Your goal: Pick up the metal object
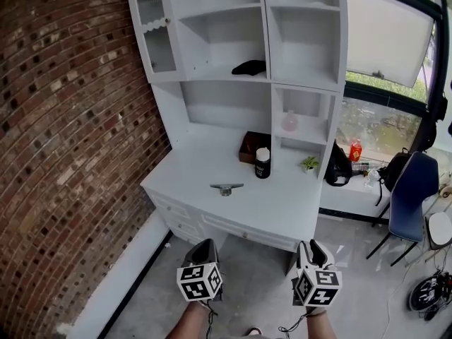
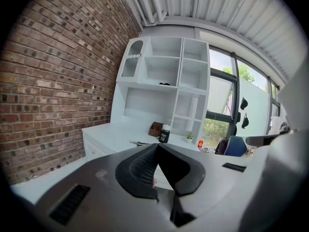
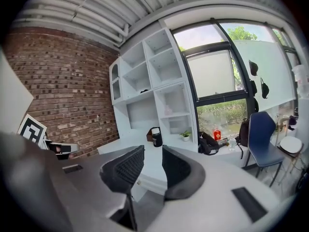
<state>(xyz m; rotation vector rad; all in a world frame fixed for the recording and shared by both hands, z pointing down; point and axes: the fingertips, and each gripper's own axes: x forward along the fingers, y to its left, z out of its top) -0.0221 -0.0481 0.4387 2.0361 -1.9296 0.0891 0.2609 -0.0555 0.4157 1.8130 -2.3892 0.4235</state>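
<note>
The metal object [image 1: 226,187], a slim silvery piece, lies on the white desk [image 1: 282,203] near its front edge; the left gripper view shows the metal object [image 2: 140,143] small and far off, just past the jaw tips. Both grippers hang low over the floor in front of the desk, well short of it. My left gripper [image 1: 205,246] [image 2: 157,146] has its jaw tips touching and holds nothing. On the right gripper [image 1: 314,247] [image 3: 153,151] the jaws stand a little apart and empty.
A black jar with a white lid [image 1: 263,163], a brown box [image 1: 251,147] and a small plant [image 1: 308,163] stand at the desk's back. A brick wall [image 1: 70,154] runs on the left. A blue chair [image 1: 413,196] and a black bag [image 1: 339,168] are at the right.
</note>
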